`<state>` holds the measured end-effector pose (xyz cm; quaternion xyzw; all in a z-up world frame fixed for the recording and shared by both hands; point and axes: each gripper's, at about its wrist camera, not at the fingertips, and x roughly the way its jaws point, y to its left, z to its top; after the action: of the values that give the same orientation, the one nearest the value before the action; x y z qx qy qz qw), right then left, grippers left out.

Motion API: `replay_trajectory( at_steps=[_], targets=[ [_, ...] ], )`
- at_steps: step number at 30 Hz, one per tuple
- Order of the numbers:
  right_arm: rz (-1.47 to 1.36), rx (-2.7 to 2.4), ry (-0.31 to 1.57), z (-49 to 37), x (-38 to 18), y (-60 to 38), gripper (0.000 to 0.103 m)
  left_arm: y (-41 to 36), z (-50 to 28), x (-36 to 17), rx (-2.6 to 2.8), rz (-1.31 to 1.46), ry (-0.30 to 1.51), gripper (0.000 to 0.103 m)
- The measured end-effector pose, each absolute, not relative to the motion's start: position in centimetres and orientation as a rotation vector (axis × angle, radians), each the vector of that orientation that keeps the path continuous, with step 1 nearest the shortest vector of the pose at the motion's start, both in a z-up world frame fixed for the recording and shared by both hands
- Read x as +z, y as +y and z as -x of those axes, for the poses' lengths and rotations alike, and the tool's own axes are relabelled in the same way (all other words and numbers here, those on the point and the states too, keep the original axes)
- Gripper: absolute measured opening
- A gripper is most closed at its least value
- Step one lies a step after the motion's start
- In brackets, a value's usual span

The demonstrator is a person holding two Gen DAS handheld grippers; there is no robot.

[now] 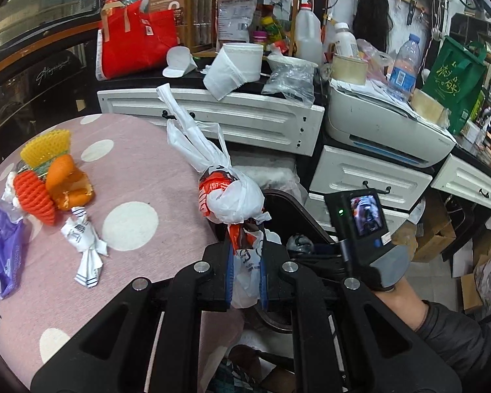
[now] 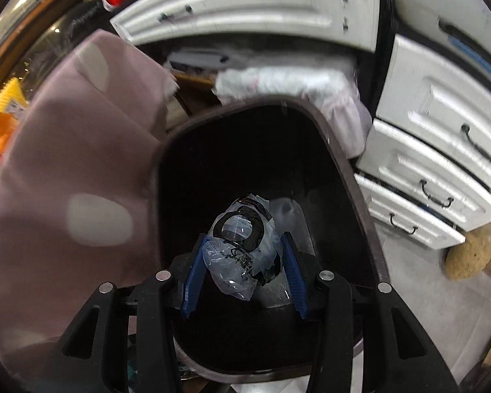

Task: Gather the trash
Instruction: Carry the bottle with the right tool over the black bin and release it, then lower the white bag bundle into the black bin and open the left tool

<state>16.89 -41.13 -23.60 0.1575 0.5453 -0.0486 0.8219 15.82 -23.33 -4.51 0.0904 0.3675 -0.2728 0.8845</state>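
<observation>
Left gripper [image 1: 245, 275] level at the table [image 1: 137, 170] edge — clamped on a knotted white bag [image 1: 232, 199], right gripper [image 2: 242, 271] tipped down over the dark bin [image 2: 353, 177], blue fingers [image 2: 193, 275] spread — clear crumpled plastic [image 2: 242, 245] between them

A cluttered home room: white drawers [image 1: 370, 177], printer [image 1: 386, 131], toilet roll [image 1: 235, 65], polka-dot tablecloth [image 1: 131, 170].

The left gripper [image 1: 245, 271] is held out level, its blue-padded fingers [image 1: 229, 273] pressed close together and pinching a thin fold between them. To its right, a bare wrist and dark sleeve show behind the right gripper [image 2: 244, 270], which is tilted steeply downward. Its blue fingers [image 2: 193, 281] are spread wide apart, and nothing is clamped between them.
</observation>
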Motion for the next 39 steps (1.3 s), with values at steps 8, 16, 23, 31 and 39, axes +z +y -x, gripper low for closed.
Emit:
replay_trajectory(
  at_steps=[8,16,23,31,39],
  targets=[
    [-0.407,-0.130,1.203,-16.5,-26.1,-41.9,0.057,-25.8,-16.3,-5.9,-0.600,-0.224,0.802,0.012],
    [-0.353,-0.196,1.069,-13.9,-22.6,-42.5,0.067,-27.8,-16.4,-8.0,-0.656,-0.252,0.867,0.012],
    [-0.326,-0.308,0.887,-10.2,-18.3,-44.2,0.076,-30.2,-17.1,-10.1,-0.720,-0.267,0.960,0.012],
    [-0.383,-0.428,0.792,-6.8,-16.2,-46.2,0.078,-32.5,-18.0,-12.8,-0.763,-0.289,1.057,0.012],
    [-0.395,-0.456,0.745,-5.2,-14.8,-46.7,0.080,-34.6,-19.0,-15.9,-0.756,-0.373,1.107,0.012]
  ],
)
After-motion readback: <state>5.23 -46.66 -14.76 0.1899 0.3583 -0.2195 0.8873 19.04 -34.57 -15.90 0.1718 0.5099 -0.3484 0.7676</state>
